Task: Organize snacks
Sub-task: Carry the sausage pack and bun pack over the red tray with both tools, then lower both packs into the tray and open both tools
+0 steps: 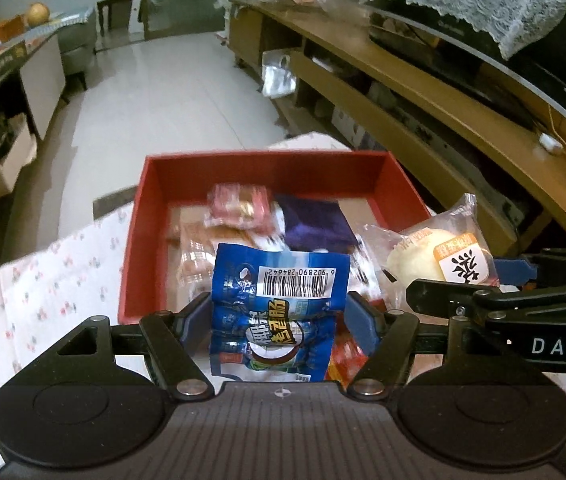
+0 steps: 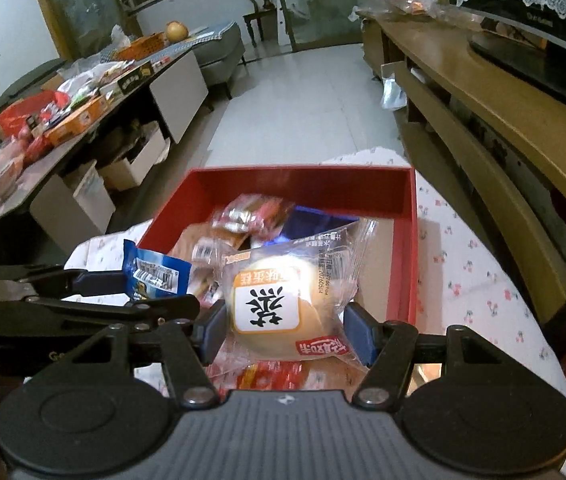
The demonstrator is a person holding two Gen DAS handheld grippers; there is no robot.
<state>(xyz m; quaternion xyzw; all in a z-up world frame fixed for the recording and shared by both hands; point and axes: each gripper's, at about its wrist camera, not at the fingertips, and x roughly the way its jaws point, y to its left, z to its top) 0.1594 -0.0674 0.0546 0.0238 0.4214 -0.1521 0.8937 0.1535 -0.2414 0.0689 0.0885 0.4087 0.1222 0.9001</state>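
the left gripper (image 1: pixel 279 312) has its 2 blue fingers (image 1: pixel 197 314) pressed against the sides of a blue snack packet (image 1: pixel 279 292), barcode facing up, and holds it above the near edge of a red box (image 1: pixel 267 168). the packet hangs crumpled between the pads, its lower end toward the camera.

the right gripper (image 2: pixel 283 330) clamps a clear-wrapped round bun (image 2: pixel 283 304) with an orange and white label between its own blue fingers (image 2: pixel 211 332), also over the near part of the red box (image 2: pixel 303 182). from the left view the bun (image 1: pixel 435 256) sits just to the right of the blue packet, and from the right view the blue packet (image 2: pixel 155 272) shows just to the left of the bun, so the 2 grippers are side by side, close together.

inside the box lie several wrapped snacks: a pink packet (image 1: pixel 239 204) near the middle, a dark purple packet (image 1: pixel 315 220) beside it, and clear-wrapped brownish pieces (image 1: pixel 195 256) toward the left wall. red and orange wrappers (image 2: pixel 271 376) show under the bun at the near edge.

the box rests on a white cloth with small flowers (image 2: pixel 471 264). a wooden shelf unit (image 2: pixel 483 92) runs along the right, and a cluttered low table (image 2: pixel 83 92) stands at the left.
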